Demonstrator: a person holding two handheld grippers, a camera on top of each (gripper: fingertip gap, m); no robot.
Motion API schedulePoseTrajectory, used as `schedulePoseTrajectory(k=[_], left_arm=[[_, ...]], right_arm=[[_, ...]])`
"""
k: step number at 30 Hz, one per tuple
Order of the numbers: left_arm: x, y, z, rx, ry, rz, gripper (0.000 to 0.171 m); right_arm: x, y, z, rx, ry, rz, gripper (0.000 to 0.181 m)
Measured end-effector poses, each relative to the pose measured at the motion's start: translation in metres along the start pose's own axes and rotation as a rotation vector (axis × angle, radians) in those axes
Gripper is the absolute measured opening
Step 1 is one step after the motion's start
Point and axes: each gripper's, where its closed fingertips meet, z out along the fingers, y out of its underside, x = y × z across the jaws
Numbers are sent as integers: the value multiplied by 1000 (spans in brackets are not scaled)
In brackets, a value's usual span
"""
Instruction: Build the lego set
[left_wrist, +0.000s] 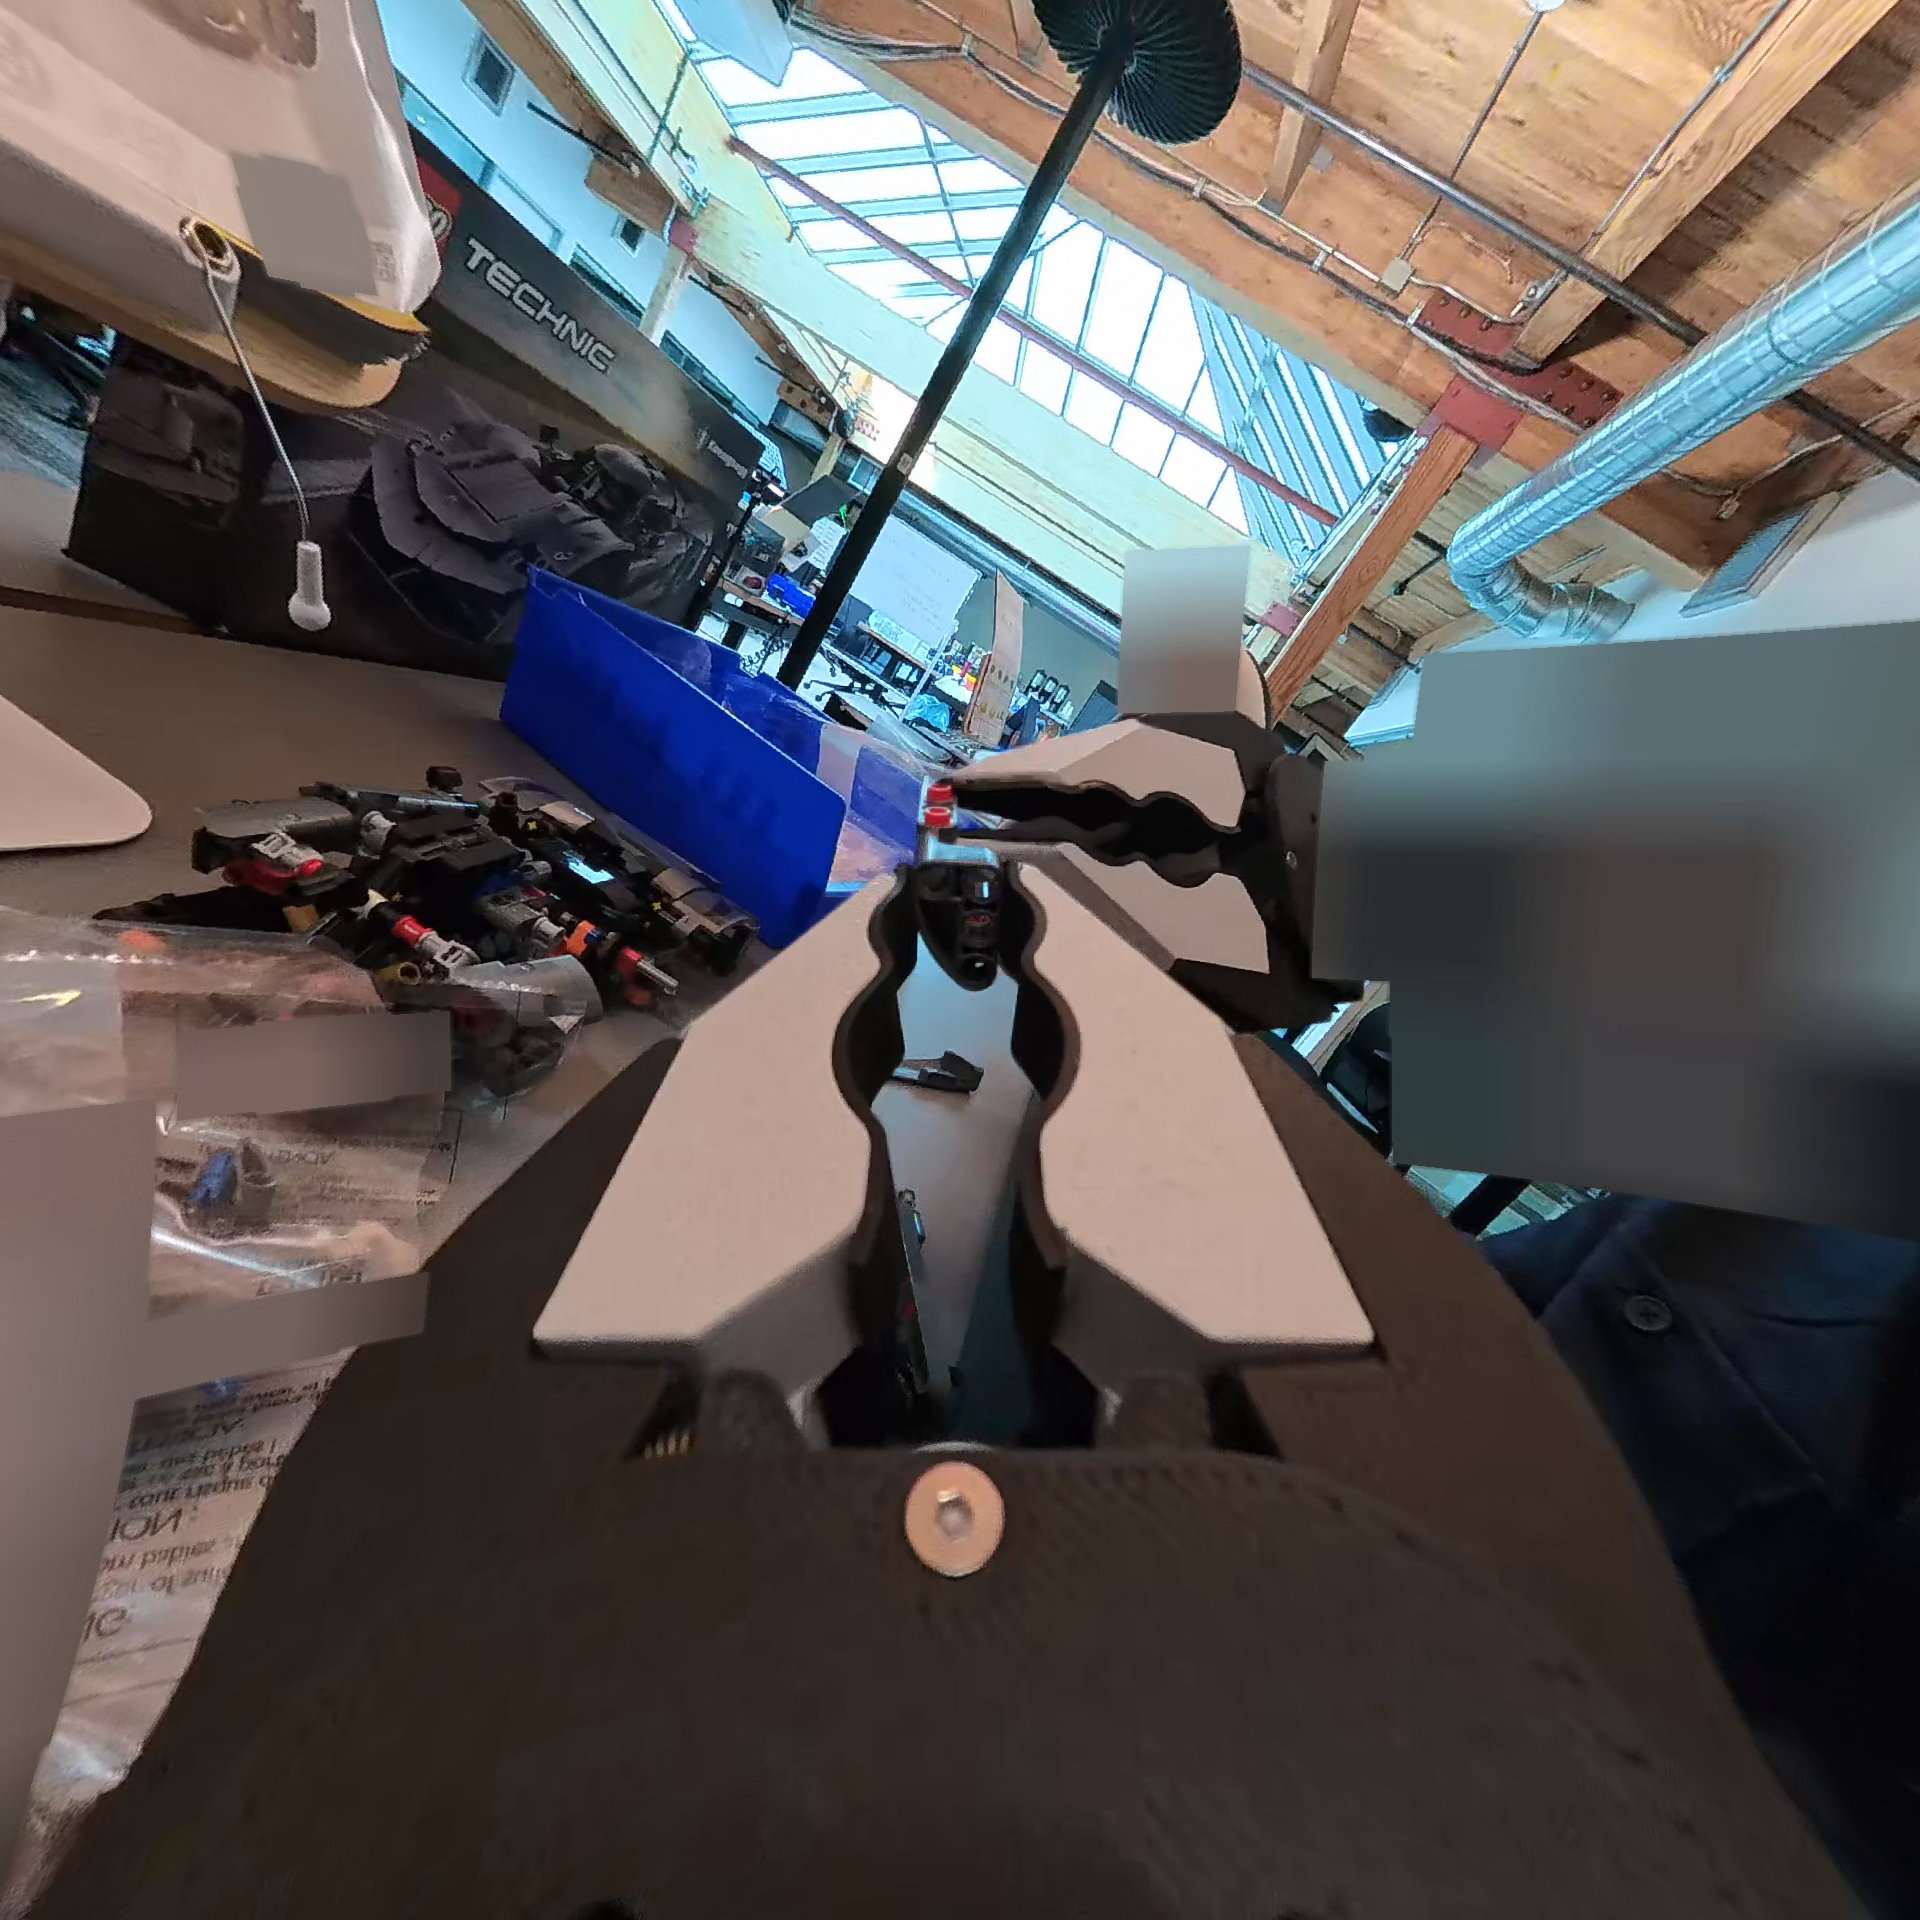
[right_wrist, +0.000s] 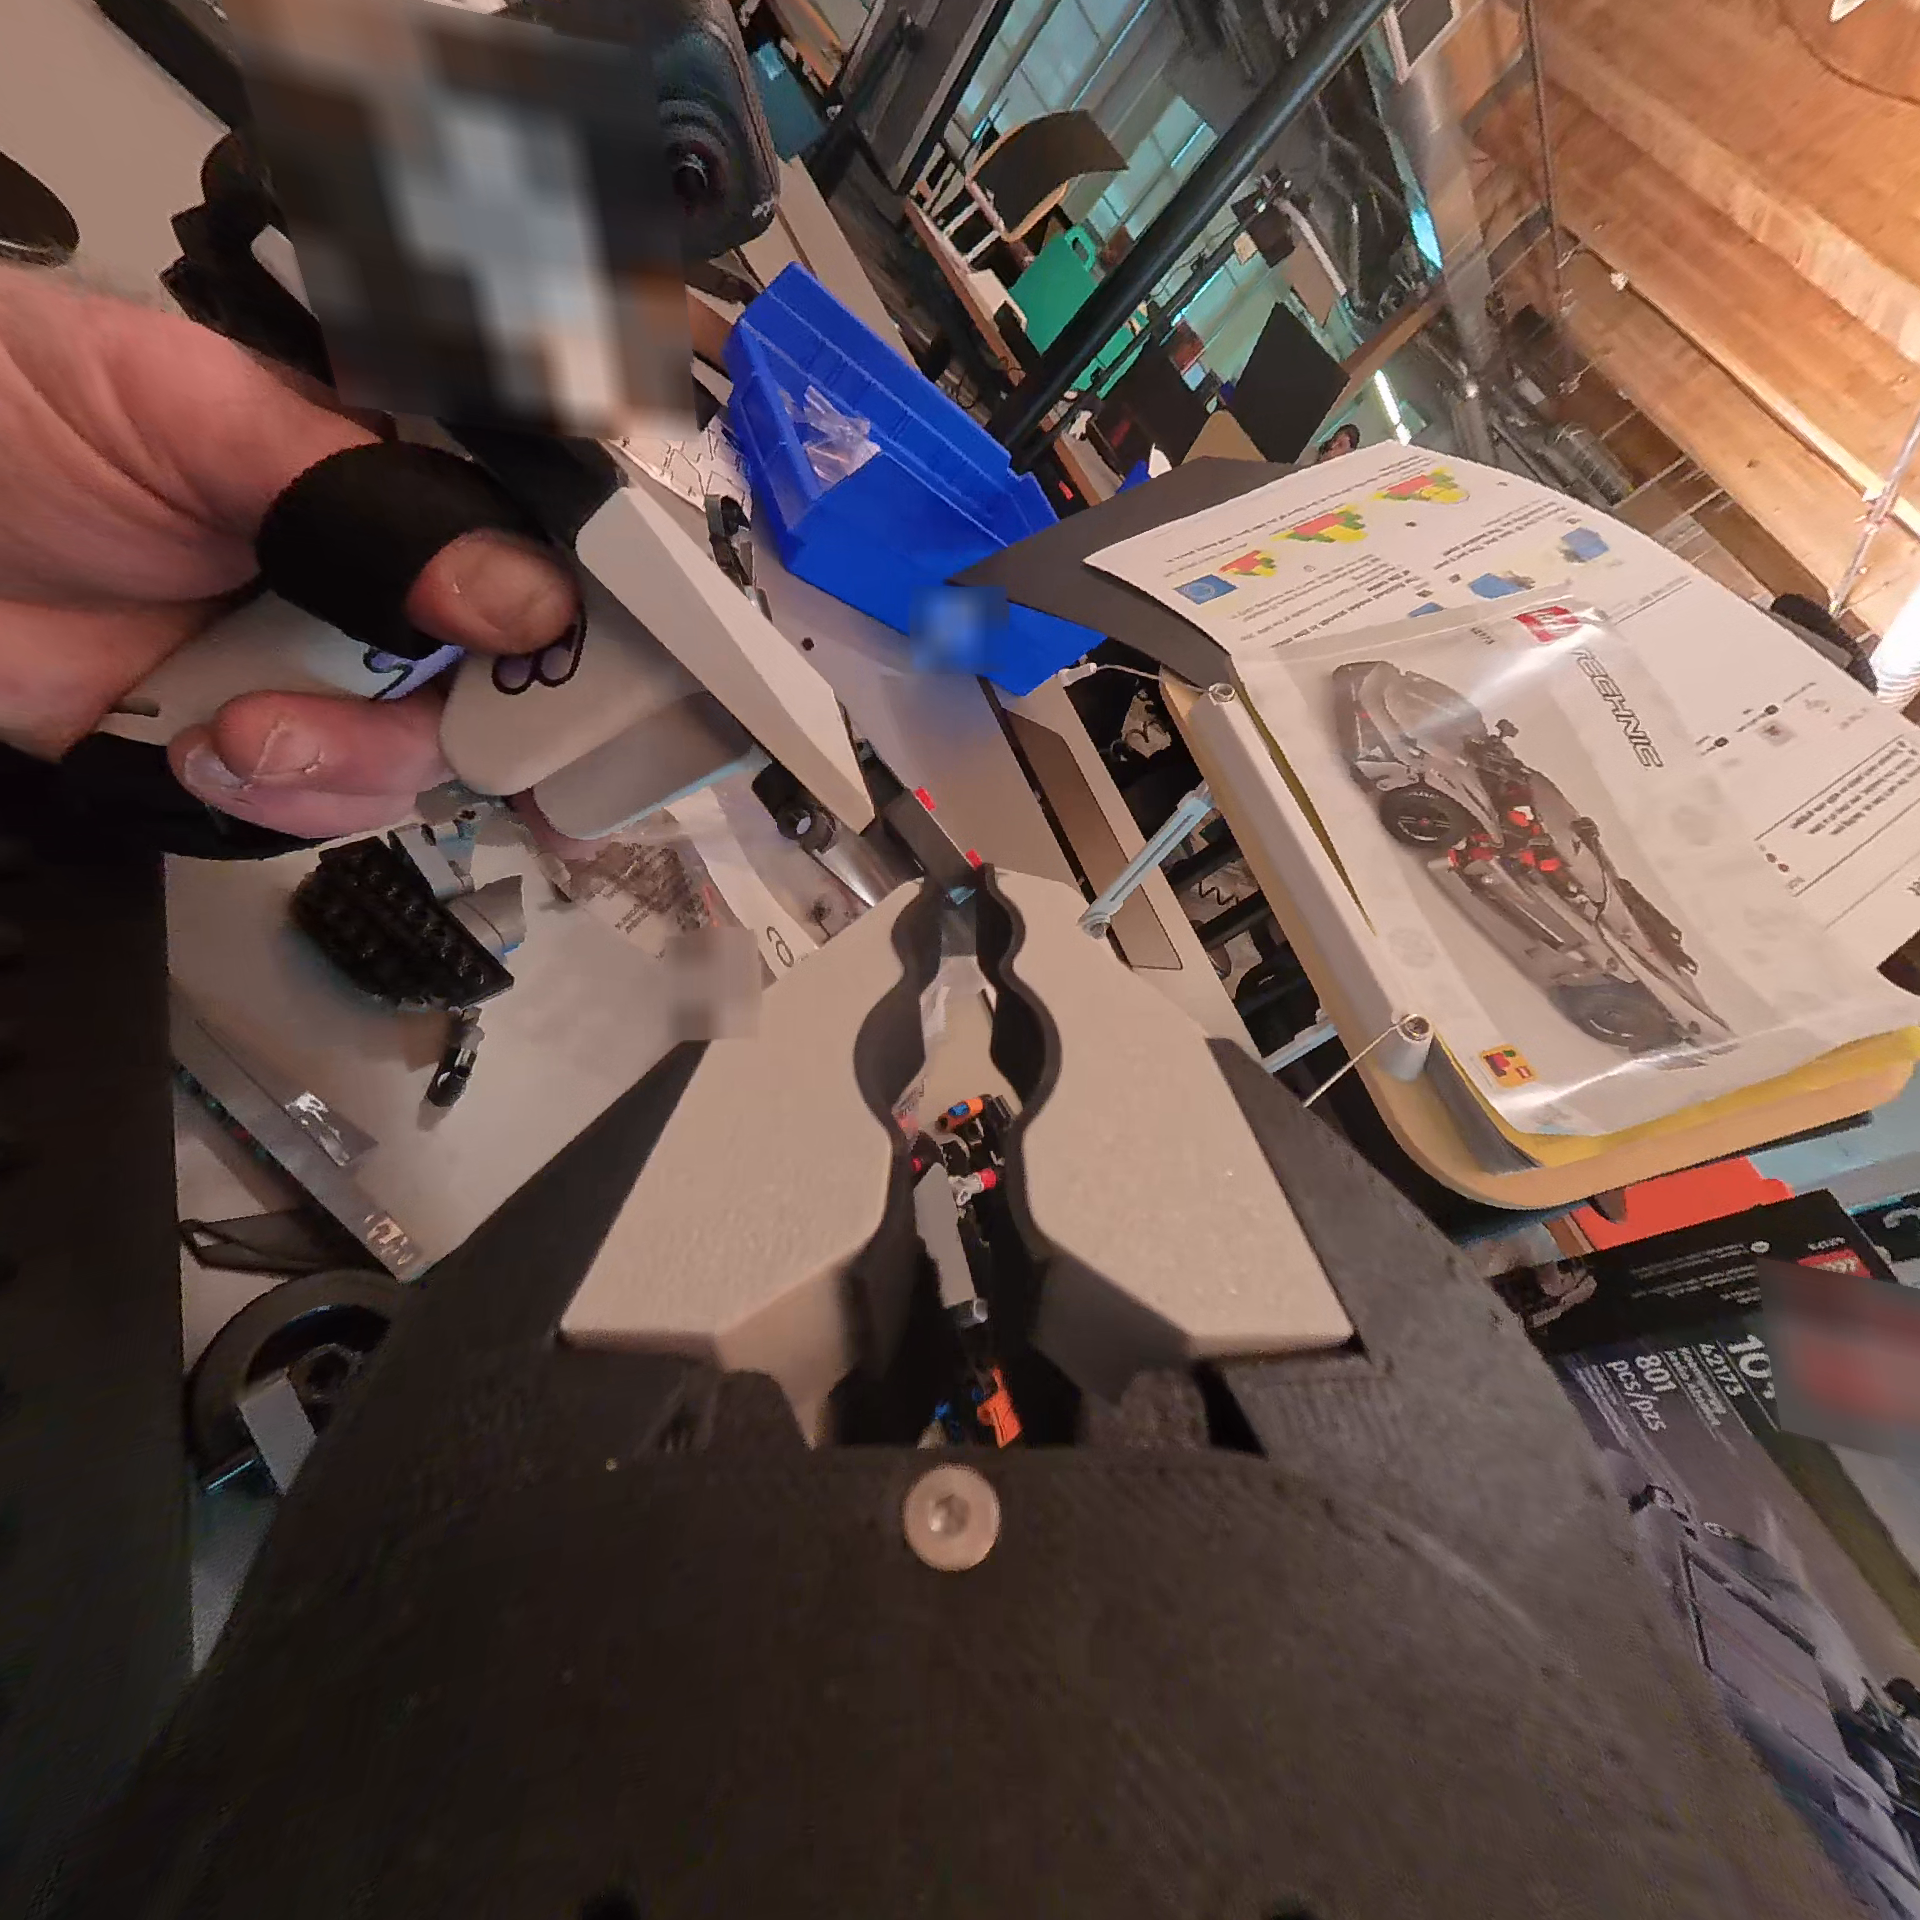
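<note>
Left gripper (left_wrist: 958, 902) is clamped on a grey-and-black lego assembly (left_wrist: 961, 914), held above the table (left_wrist: 343, 727). Right gripper (left_wrist: 961, 816) comes in from the side, pinching the assembly's 2 red pins (left_wrist: 940, 805).

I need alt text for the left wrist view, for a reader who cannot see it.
The left gripper is shut on a small black and grey lego assembly, which the right gripper meets at two red pins. A pile of loose pieces and a blue bin lie on the table.
</note>
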Motion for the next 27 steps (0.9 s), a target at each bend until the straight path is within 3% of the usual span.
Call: schedulePoseTrajectory(k=[10,18,27], left_arm=[[0,3,1,-23,14,-14,13],[-2,15,5,-86,36,-59,13],[-4,26,10,-160,-8,-2,13]], right_arm=[[3,3,-3,2,-8,-39,0],[1,12,-6,-42,-50,-153,12],[-6,21,-8,-92,-136,-248,4]])
